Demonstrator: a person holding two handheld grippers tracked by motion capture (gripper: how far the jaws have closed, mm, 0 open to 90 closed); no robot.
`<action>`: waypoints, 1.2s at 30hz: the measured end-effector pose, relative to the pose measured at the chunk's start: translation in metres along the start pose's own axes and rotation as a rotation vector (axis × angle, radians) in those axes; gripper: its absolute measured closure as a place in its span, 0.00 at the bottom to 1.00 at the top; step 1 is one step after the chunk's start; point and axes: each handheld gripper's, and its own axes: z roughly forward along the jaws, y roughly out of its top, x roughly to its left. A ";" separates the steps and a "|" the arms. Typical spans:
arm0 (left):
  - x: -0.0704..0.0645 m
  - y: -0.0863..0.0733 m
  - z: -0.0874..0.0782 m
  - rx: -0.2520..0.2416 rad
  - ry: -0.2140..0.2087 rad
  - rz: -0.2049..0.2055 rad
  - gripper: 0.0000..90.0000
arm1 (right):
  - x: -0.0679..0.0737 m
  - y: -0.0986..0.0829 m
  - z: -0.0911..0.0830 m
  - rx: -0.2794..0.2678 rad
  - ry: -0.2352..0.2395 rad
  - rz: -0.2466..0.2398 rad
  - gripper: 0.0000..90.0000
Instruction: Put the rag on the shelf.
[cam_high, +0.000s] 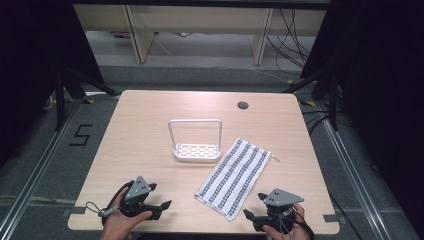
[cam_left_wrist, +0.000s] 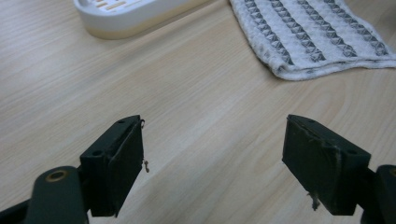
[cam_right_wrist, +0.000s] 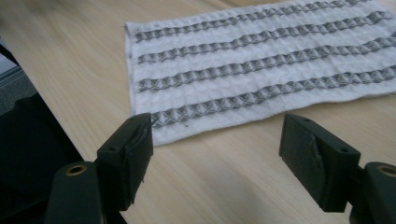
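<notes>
on the table (cam_high: 150, 130), striped towel (cam_high: 232, 175) lies diagonal — both tools' jaws apart, empty.

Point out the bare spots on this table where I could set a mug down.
Widest bare wood lies left of the rack, and along the far edge behind it up to the cable hole. A strip runs right of the towel. The near edge is crowded by the left gripper and right gripper.

White cloth (cam_high: 234, 177) with grey stripes, white rack (cam_high: 196, 140), pale wood table (cam_high: 150, 120)
</notes>
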 end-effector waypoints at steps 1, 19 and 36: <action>-0.002 0.001 0.002 -0.002 -0.010 -0.001 0.22 | 0.001 0.001 0.001 0.003 0.005 -0.026 0.31; -0.022 0.027 0.035 0.047 -0.122 0.125 0.38 | 0.041 0.014 0.033 0.090 0.066 -0.147 0.44; -0.034 0.047 0.064 0.116 -0.170 0.206 0.49 | 0.040 0.012 0.043 0.113 0.038 -0.146 0.55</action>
